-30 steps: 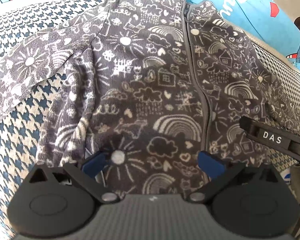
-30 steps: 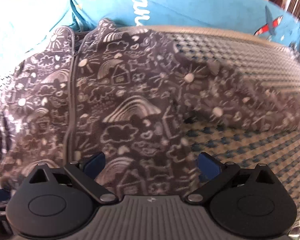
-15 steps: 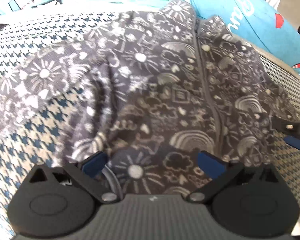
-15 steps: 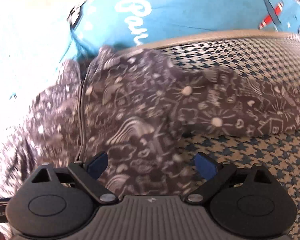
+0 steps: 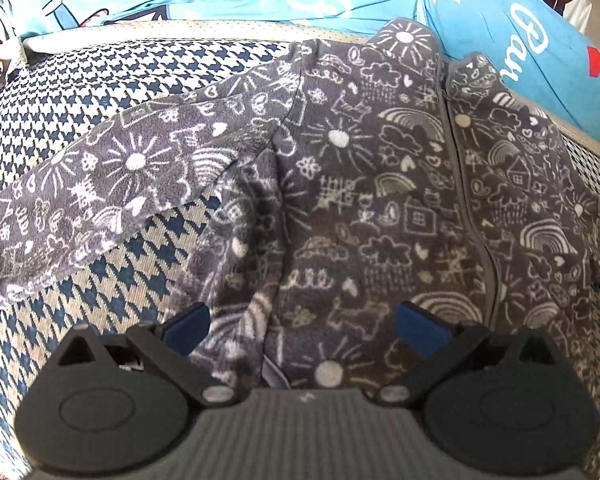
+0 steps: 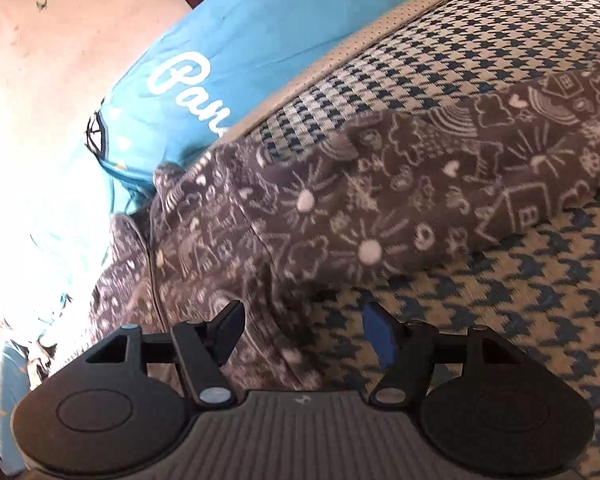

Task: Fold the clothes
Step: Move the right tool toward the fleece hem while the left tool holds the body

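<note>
Your right gripper (image 6: 302, 330) points down at the side edge of the grey patterned jacket (image 6: 228, 240), which lies on the houndstooth cushion (image 6: 500, 320). Its jaws are closing, with the jacket's edge and bare cushion between them; the pads are not pressing on the cloth. One sleeve (image 6: 460, 184) stretches out toward the cushion's right side. A blue pillow (image 6: 204, 80) with white lettering lies against the cushion's far edge.
</note>
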Tool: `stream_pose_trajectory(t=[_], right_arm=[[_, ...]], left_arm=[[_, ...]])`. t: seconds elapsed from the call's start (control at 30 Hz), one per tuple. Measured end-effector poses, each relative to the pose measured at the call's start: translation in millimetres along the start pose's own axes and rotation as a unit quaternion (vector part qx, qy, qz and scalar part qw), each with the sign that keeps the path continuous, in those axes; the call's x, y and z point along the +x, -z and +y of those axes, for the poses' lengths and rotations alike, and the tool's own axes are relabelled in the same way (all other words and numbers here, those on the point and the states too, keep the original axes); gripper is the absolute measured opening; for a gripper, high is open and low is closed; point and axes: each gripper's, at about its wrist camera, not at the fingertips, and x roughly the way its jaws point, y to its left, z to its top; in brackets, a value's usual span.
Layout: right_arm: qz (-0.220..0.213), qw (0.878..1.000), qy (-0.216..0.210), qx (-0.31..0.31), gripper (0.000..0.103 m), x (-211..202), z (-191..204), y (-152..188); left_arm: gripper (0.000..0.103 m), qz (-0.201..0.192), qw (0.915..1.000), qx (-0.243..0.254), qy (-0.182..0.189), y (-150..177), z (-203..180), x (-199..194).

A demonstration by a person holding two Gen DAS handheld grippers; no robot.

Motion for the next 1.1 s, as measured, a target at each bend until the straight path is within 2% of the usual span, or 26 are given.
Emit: stream_pose_trajectory(t=[0.3, 0.8, 1.1], right_arm=[[-0.074, 0.992, 0.020, -0.097, 0.067, 16.9, 33.5, -25.9], [-0.110, 0.979, 0.020, -0.173, 0.067, 60.9, 52.8, -48.5], [-0.089, 0.982, 0.022, -0.165, 0.066, 92.6, 47.4, -54.3]], left_arm=[[0.103, 0.001, 0.9999, 0.009, 0.011, -4.3, -13.6, 7.9], [0.103, 0.011, 0.9996, 0.025, 0.010, -1.3, -23.3, 19.1], [0.103, 0.015, 0.9994, 0.028, 0.008, -1.9, -24.3, 23.7]])
